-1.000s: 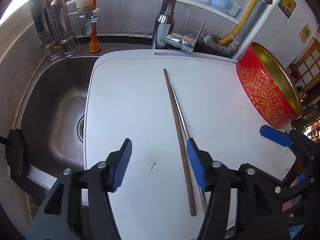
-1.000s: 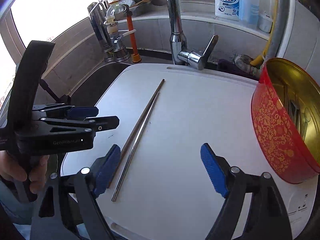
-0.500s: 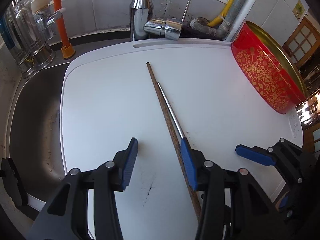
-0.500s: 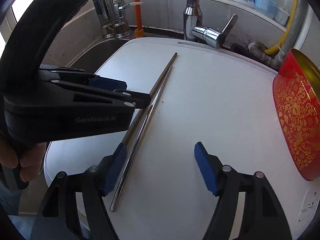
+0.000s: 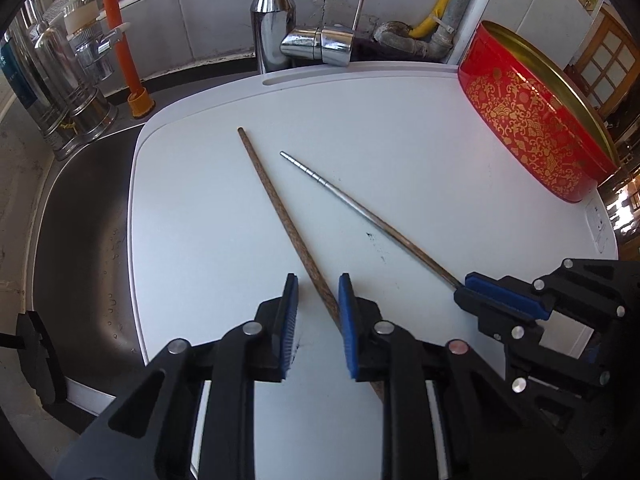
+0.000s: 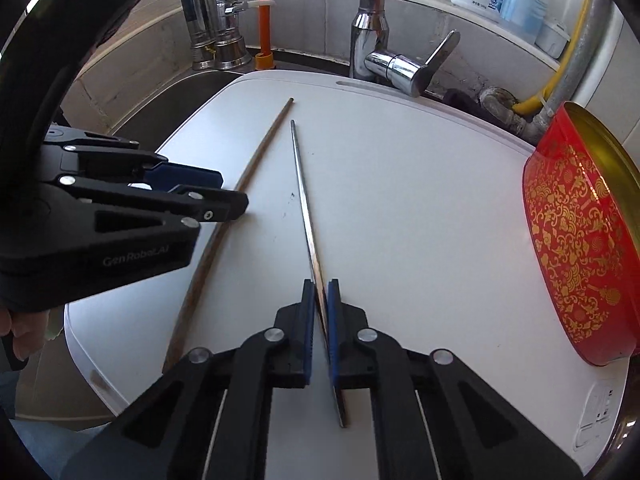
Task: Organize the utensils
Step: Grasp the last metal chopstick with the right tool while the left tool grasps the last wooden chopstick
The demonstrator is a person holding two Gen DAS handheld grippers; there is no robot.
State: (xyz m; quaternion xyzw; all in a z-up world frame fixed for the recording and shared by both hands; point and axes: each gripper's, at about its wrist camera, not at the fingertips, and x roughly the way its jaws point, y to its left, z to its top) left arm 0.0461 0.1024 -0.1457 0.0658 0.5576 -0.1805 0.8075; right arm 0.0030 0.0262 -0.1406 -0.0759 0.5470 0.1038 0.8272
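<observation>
— Two chopsticks on the white board (image 5: 400,120), am I counting right?

— Yes. One is a brown wooden chopstick (image 5: 280,204), the other a metal chopstick (image 6: 303,200). Both lie on the board, which sits over the sink (image 5: 80,220), and they spread apart toward the tap (image 5: 276,20).

— What is the right gripper (image 6: 319,320) doing?

— Its blue pads (image 6: 308,320) are clamped on the metal chopstick near its thick end. The chopstick runs straight forward from between the jaws, its thin tip pointing at the tap. A short stretch sticks out behind the pads, toward the camera.

— And the left gripper (image 5: 318,320)?

— Its jaws are partly parted, with a clear gap between the blue pads (image 5: 290,320). The wooden chopstick passes through that gap and runs close along the right-hand pad; I cannot tell whether it touches it. The left-hand pad is clear of it. So nothing is squeezed there.

— Can you see one gripper from the other camera?

— Yes. In the left wrist view the right gripper shows at the lower right, holding the metal chopstick's end. In the right wrist view the left gripper shows at the left, over the wooden chopstick.

— Where is the red tin (image 5: 532,120)?

— At the board's right edge, red with gold patterns and a gold inside, well apart from both chopsticks.
</observation>
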